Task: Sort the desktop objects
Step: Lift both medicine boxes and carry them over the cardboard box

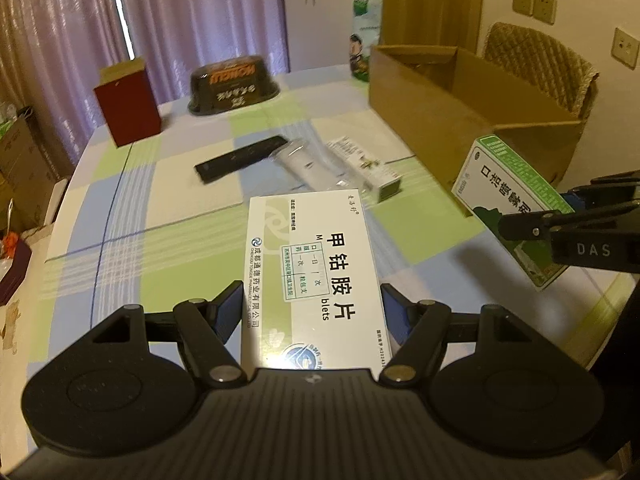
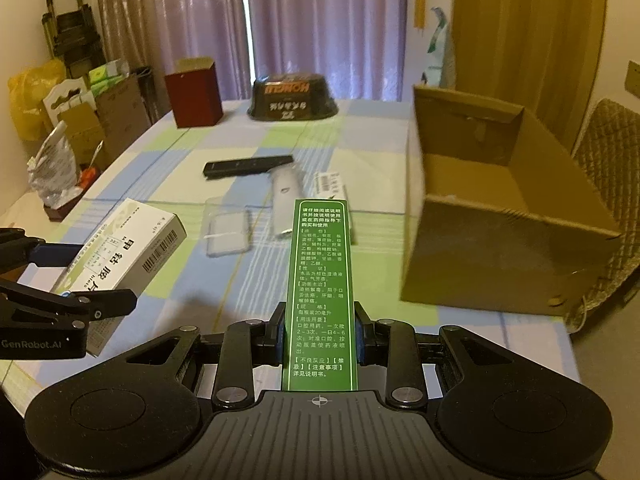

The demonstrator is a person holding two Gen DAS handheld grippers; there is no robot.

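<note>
Jaws shut on two medicine boxes: white box (image 1: 312,276), green box (image 2: 320,296).

Cardboard box (image 2: 500,216) walls the right; remote (image 2: 248,166) lies mid-table.

Mauve curtains (image 2: 320,20) hang behind the checked-cloth table (image 2: 200,148), with a quilted chair (image 1: 540,64) beside cream walls.
</note>
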